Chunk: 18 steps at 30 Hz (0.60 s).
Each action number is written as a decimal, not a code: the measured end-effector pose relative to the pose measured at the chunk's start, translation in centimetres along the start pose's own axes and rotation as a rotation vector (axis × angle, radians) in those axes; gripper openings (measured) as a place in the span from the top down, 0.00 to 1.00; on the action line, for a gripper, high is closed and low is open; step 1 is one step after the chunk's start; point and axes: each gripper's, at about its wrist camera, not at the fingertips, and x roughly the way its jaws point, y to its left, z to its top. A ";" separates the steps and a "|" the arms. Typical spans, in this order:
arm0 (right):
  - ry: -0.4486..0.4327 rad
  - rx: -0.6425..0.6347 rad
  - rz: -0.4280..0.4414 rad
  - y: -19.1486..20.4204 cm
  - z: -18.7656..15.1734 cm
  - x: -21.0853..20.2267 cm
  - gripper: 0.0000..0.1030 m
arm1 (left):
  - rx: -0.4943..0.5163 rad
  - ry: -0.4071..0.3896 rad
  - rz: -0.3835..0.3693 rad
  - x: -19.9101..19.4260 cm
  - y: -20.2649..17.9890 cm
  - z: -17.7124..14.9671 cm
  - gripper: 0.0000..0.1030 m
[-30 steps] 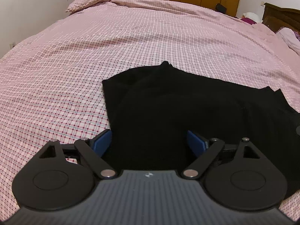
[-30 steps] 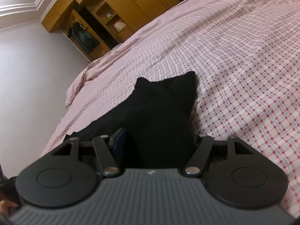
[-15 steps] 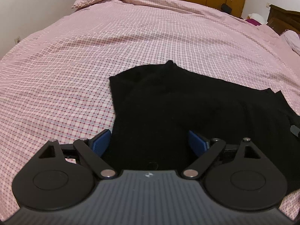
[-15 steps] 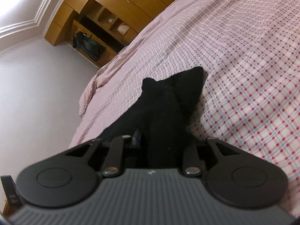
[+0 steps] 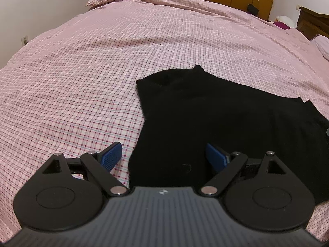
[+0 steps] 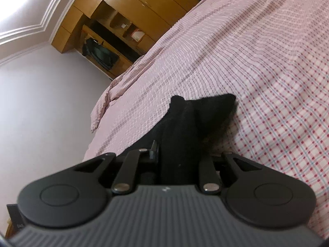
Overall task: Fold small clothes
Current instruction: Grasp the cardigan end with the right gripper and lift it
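Right gripper just finished closing, now pinching black garment edge. Left gripper hanging wide apart over garment's near edge, gripping nothing. Garment lying flat on pink checked bed.

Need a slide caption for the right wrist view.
Right gripper pinches a bunched fold of the black garment above the pink checked bedspread.

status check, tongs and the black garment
Right tongs just closed, pinching the black garment. Left tongs open over its near edge. Nothing in the way on the checked bedspread.
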 end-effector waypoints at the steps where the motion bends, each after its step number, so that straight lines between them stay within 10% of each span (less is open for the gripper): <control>1: -0.001 -0.002 0.001 0.2 0.2 0.0 0.82 | 0.001 0.000 0.001 0.0 0.0 0.0 0.11; 18: 0.050 -0.269 0.083 11.6 1.9 1.7 0.84 | -0.027 -0.055 0.013 -2.4 2.1 0.1 0.11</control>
